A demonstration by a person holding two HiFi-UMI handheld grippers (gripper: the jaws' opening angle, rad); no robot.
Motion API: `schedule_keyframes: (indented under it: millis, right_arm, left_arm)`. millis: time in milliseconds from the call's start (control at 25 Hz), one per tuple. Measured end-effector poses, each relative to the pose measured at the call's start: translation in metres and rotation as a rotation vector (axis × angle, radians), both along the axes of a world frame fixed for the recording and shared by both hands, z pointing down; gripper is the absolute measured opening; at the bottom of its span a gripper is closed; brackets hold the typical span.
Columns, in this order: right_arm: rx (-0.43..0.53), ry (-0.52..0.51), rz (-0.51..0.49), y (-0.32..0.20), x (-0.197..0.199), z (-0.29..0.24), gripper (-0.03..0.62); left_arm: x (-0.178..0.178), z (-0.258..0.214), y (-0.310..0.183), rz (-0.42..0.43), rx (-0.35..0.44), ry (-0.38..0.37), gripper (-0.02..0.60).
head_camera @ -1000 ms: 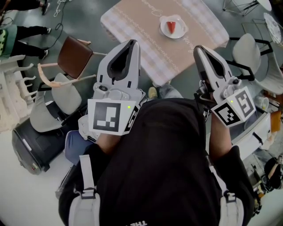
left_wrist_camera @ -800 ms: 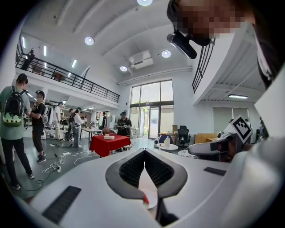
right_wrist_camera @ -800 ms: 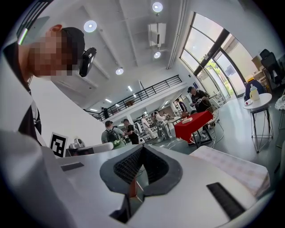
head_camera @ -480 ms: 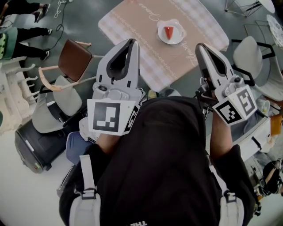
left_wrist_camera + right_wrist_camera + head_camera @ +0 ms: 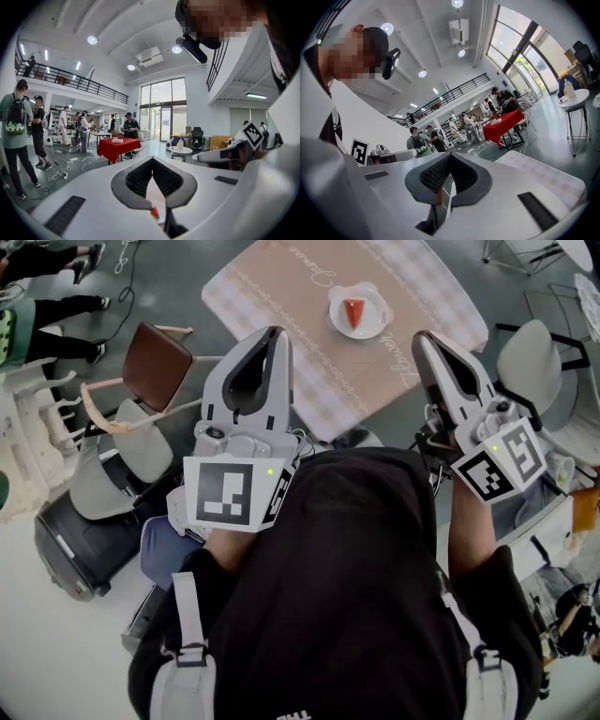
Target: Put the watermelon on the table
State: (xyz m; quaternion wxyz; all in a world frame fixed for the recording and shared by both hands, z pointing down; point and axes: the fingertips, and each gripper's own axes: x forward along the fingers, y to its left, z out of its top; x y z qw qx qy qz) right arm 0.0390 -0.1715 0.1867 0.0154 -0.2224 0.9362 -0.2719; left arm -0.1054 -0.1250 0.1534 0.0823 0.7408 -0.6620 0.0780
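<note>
From the head view, the left claw [image 5: 275, 332] and the right claw [image 5: 422, 338] are held out in front of a person in a black top. Each is pressed together at the tips and carries nothing. Beyond them is the table [image 5: 281, 287] under a pale checked cloth. A red wedge of watermelon [image 5: 354, 310] lies on a white plate [image 5: 377, 298] on it, well apart from both claws. A brown chair [image 5: 157, 357] stands left of the table.

In the left gripper view, the claw's tips meet with nothing pinched. Through the opening behind them the plate and the watermelon [image 5: 154, 212] show below. Far off, people stand round a red-covered table [image 5: 119, 145].

In the right gripper view, that claw's tips are likewise together and empty. The checked table lies low to the right, and the red-covered table is in the distance.
</note>
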Motion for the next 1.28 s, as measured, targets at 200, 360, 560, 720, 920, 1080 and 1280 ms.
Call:
schedule_keyframes:
  millis: [200, 360, 560, 720, 920, 1080, 1280]
  right_arm:
    - [-0.004, 0.011, -0.019, -0.008, 0.0, 0.009, 0.014]
    - [-0.008, 0.0, -0.027, -0.009, 0.001, 0.012, 0.014]
    - [-0.016, 0.006, -0.035, -0.011, 0.003, 0.02, 0.014]
    - [-0.018, 0.008, -0.029, -0.012, 0.003, 0.023, 0.014]
    - [-0.034, 0.018, -0.016, -0.013, 0.004, 0.028, 0.014]
    - [-0.045, 0.023, 0.003, -0.016, 0.004, 0.033, 0.014]
    - [-0.069, 0.032, 0.019, -0.016, 0.002, 0.043, 0.014]
  left_arm:
    - [0.004, 0.004, -0.005, -0.011, -0.014, -0.01, 0.011]
    - [0.006, 0.004, -0.004, -0.022, -0.019, -0.027, 0.011]
    - [0.006, 0.005, 0.001, -0.035, -0.026, -0.04, 0.011]
    - [0.006, 0.005, 0.003, -0.037, -0.024, -0.041, 0.011]
    - [0.007, 0.005, 0.003, -0.027, -0.027, -0.034, 0.011]
    - [0.003, 0.009, 0.002, -0.023, -0.029, -0.029, 0.011]
    - [0.0, 0.021, -0.003, -0.001, -0.049, -0.025, 0.011]
